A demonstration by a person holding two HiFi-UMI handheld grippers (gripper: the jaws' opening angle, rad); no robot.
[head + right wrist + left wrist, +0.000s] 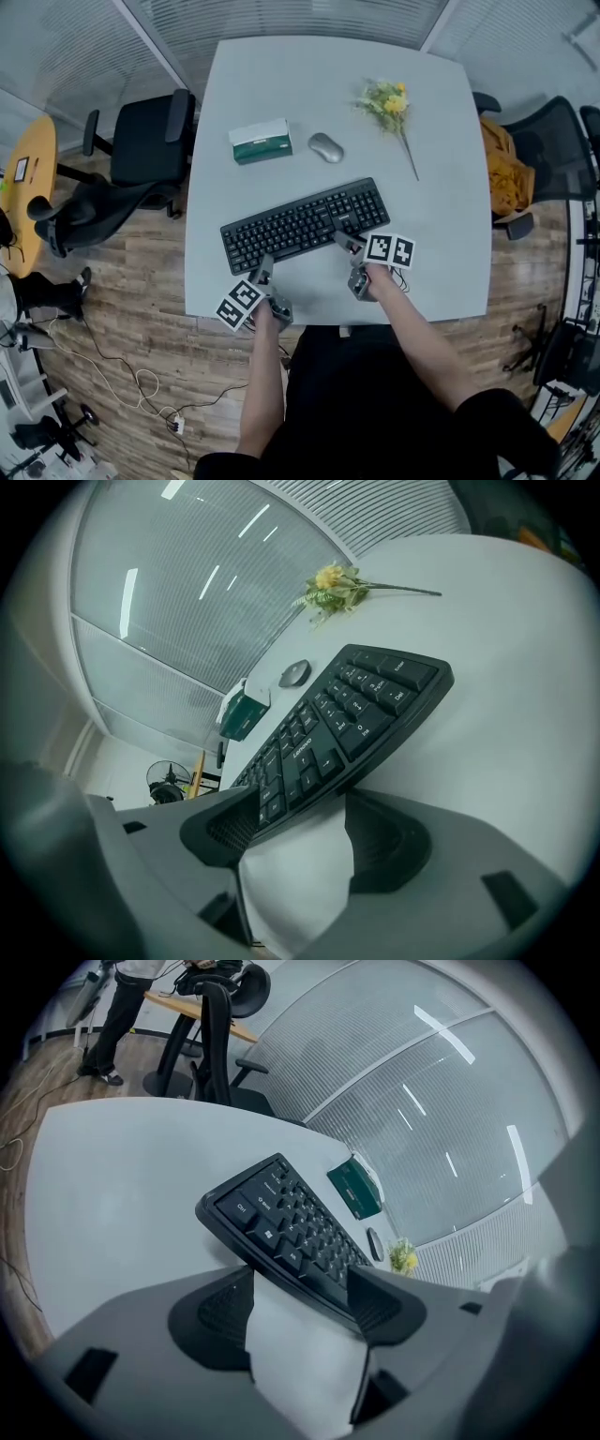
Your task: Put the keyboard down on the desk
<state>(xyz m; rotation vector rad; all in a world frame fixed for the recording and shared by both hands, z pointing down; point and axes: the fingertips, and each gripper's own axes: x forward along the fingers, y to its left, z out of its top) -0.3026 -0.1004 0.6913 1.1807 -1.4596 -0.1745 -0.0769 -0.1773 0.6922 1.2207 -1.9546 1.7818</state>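
Note:
A black keyboard (305, 223) lies slanted on the pale grey desk (427, 253), its right end farther back. My left gripper (263, 271) is at the near left corner of the keyboard (291, 1232), and my right gripper (346, 243) is at the near edge toward the right end of the keyboard (347, 714). In both gripper views the jaws stand wide apart, with the keyboard's front edge reaching in between them and white desk showing in the gap. The left gripper (300, 1312) and the right gripper (300, 841) are open, with no pad pressing on the keys.
Behind the keyboard sit a grey mouse (325, 147), a green and white box (262, 141) and a sprig of yellow flowers (389, 101). A black office chair (141, 141) stands left of the desk, another with an orange cloth (506, 169) at the right. The desk's near edge is just under my hands.

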